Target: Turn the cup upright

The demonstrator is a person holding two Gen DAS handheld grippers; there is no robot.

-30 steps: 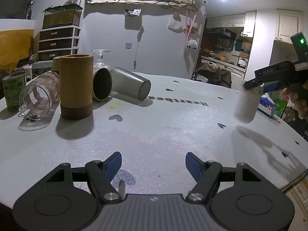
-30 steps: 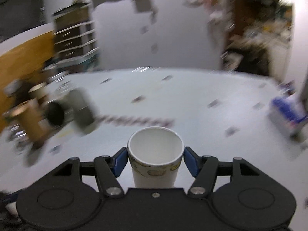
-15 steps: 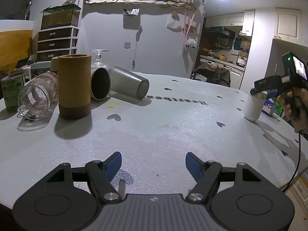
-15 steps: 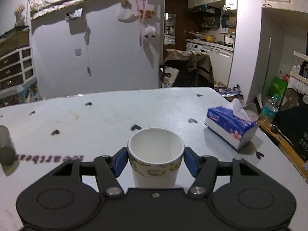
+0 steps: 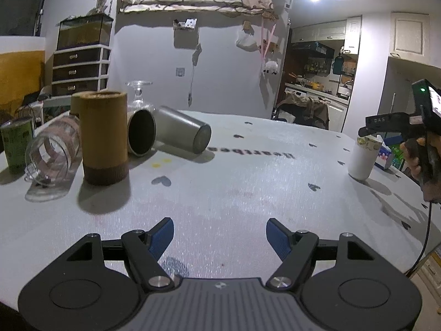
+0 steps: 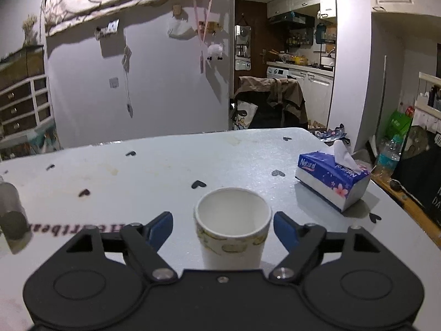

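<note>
A: What is shown in the left wrist view?

B: The left gripper (image 5: 220,234) is seen low over the white table (image 5: 234,193), its blue pads spread wide with nothing between them. To the left, a tan cylinder (image 5: 104,137) is stood upright, with a glass jar (image 5: 52,150) laid on its side just beside it and a green can (image 5: 16,144) behind that. Two metal cups (image 5: 168,135) are laid on their sides next to the cylinder, and a wine glass (image 5: 138,93) is seen behind them. Far to the right, the paper cup (image 5: 363,157) is stood upright on the table, with the right gripper (image 5: 386,127) held just above its rim by a hand (image 5: 421,162).

A: And in the right wrist view?

B: The paper cup (image 6: 233,227) is found upright, mouth up, on the table (image 6: 165,165), placed between the fingers of the right gripper (image 6: 223,224). The fingers are released: a gap is seen on each side of the cup, wider on the left, and no pad is touching it. A blue tissue box (image 6: 332,183) is set to the right, near the table's edge. One metal cup (image 6: 11,215) is caught at the far left border.
</note>
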